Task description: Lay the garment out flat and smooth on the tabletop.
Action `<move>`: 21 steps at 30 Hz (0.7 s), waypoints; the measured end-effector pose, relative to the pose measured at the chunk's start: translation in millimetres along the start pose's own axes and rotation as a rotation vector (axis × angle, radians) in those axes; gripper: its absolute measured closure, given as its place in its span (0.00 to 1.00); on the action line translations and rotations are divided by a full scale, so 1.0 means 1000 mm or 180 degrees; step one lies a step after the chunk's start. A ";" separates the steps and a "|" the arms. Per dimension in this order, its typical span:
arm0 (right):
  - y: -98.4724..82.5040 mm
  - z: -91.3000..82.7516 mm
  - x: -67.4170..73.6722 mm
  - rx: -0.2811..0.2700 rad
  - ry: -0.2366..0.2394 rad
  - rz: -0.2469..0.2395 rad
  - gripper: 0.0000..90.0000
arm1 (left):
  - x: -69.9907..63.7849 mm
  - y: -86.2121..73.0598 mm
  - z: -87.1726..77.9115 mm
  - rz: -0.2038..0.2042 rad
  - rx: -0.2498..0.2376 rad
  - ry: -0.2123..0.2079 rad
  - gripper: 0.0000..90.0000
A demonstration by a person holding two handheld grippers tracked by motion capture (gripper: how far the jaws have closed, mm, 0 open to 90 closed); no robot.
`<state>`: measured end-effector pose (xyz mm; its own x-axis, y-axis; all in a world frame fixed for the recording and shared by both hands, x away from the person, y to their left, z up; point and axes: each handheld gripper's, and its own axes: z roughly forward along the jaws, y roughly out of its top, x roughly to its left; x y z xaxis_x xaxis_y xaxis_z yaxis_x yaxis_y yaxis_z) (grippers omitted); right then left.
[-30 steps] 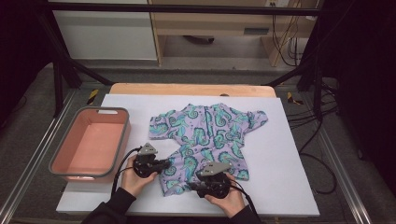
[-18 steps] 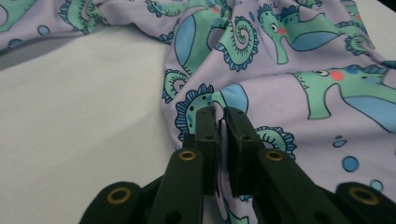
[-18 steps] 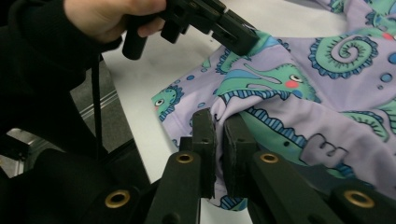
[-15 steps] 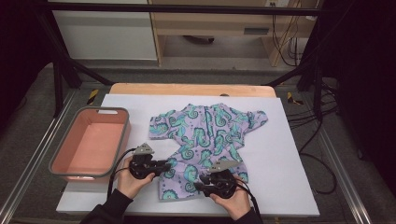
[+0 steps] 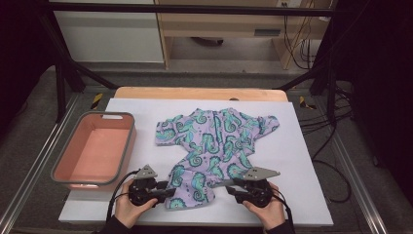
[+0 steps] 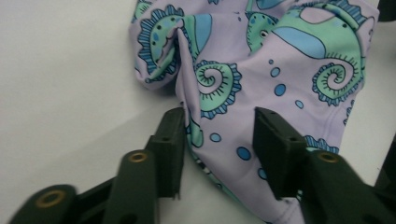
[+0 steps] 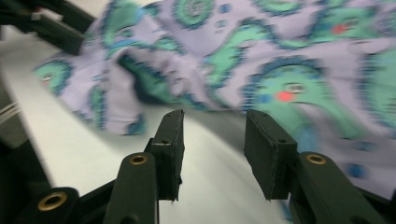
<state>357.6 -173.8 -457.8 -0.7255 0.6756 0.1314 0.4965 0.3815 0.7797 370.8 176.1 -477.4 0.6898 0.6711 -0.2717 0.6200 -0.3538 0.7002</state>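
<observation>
A lilac garment (image 5: 214,141) printed with green and blue seahorses lies spread on the white sheet (image 5: 302,161), its lower end bunched near the front edge. My left gripper (image 5: 164,191) is at that end's left side. In the left gripper view the left gripper (image 6: 219,135) is open, its jaws having just opened, and the garment's (image 6: 280,60) hem lies loose between them. My right gripper (image 5: 223,185) is at the right side of that end. The right gripper (image 7: 212,140) is open too, jaws just opening over bare sheet, the garment (image 7: 280,46) just beyond.
A pink tub (image 5: 130,144) with a grey rim stands left of the garment, with nothing in it. A wooden board (image 5: 195,93) edges the sheet at the back. Black frame posts and cables stand at both sides. The other gripper (image 7: 46,28) shows in the right gripper view's top-left corner.
Both grippers have let go of the garment's lower end. The left hand drew back toward the front edge, the right hand moved off to the right. The lower end now lies bunched and narrower.
</observation>
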 end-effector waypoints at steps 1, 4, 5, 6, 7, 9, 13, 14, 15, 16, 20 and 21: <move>0.003 0.003 0.005 -0.0016 0.0037 -0.0059 0.59 | 0.000 0.000 0.000 0.0000 0.0000 0.0000 0.67; 0.012 0.013 0.019 -0.0123 0.0170 -0.0195 0.53 | -0.006 -0.002 0.005 0.0066 0.0004 -0.0008 0.76; 0.015 0.017 0.023 -0.0138 0.0219 -0.0242 0.51 | -0.007 -0.002 0.005 0.0096 0.0015 0.0004 0.80; 0.018 0.021 0.026 -0.0147 0.0252 -0.0255 0.51 | -0.008 -0.002 0.005 0.0116 0.0052 -0.0010 0.85; 0.021 0.026 0.029 -0.0146 0.0265 -0.0281 0.51 | -0.008 -0.002 0.006 0.0114 0.0074 -0.0050 0.91; 0.026 0.038 0.034 -0.0092 0.0294 -0.0337 0.54 | -0.009 -0.003 0.006 0.0122 0.0091 -0.0081 0.97; 0.030 0.057 0.039 0.0077 0.0266 -0.0472 0.87 | -0.007 -0.003 0.002 0.0081 0.0150 -0.0164 0.98; 0.030 0.059 0.039 0.0116 0.0286 -0.0468 0.94 | -0.006 -0.002 -0.003 0.0034 0.0162 -0.0242 0.98; 0.031 0.058 0.041 0.0178 0.0310 -0.0463 0.95 | -0.006 -0.002 -0.003 0.0034 0.0162 -0.0242 0.99; 0.032 0.053 0.042 0.0227 0.0377 -0.0428 0.95 | -0.007 0.000 -0.016 -0.0008 0.0157 -0.0306 0.99; 0.046 0.023 0.052 0.0035 0.0805 -0.0156 0.95 | -0.015 0.001 -0.049 -0.0054 0.0088 -0.0482 0.99; 0.049 0.020 0.053 0.0040 0.0888 -0.0083 0.94 | -0.015 0.001 -0.053 -0.0075 0.0130 -0.0459 0.99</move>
<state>353.0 -106.1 -424.9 -0.8404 0.4662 0.2762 0.4805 0.4056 0.7776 341.2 200.4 -437.9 0.7196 0.5800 -0.3818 0.6494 -0.3673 0.6659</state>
